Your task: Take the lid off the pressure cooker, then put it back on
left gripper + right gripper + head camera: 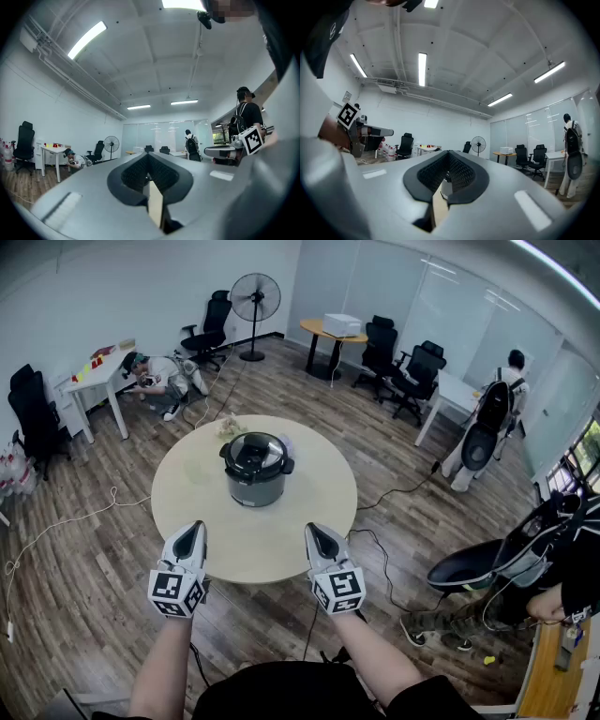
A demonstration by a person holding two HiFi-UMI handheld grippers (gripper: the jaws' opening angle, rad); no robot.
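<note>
A dark pressure cooker [256,469] with its black lid [255,452] on stands upright in the middle of a round pale table [309,521]. My left gripper [193,533] hovers over the table's near left edge, shut, with nothing between its jaws. My right gripper [318,536] hovers over the near right edge, also shut and empty. Both are well short of the cooker. In the left gripper view the closed left gripper [149,174] hides nearly all of the cooker. In the right gripper view a sliver of the cooker [446,186] shows between the closed tips of the right gripper [448,174].
Crumpled paper [231,427] lies on the table behind the cooker. A cable [398,491] runs over the wood floor to the right. A person [161,379] crouches by a white desk [98,371] at far left; another person [483,423] stands at right. Office chairs [398,362] and a fan [254,298] stand farther back.
</note>
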